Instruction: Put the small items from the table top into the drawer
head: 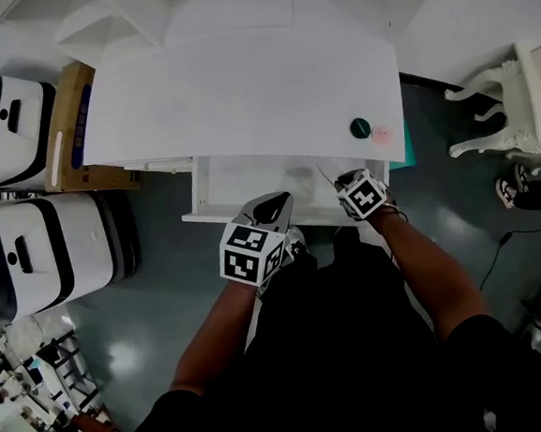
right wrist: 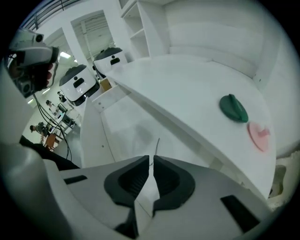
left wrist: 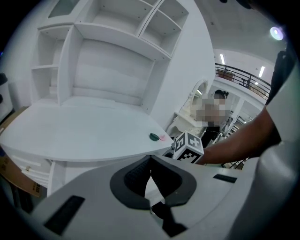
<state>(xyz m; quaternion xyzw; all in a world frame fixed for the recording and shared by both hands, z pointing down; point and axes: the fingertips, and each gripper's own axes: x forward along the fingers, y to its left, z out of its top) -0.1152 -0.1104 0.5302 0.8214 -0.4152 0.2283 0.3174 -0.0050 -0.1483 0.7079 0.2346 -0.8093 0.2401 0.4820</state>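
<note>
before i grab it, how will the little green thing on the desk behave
The green item looks small and low, so it is probably light and unlikely to tip. Its domed, smooth-looking top may slip from jaws. It sits beside the pink item near the table edge, so a push might send it off.

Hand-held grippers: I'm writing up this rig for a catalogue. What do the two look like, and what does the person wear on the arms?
Both the left hand-held gripper and right hand-held gripper have pale grey bodies with black ribbed pads and small black slots. Each carries a white cube printed with black square markers. The forearms are bare; the clothing is black. No cables show.
</note>
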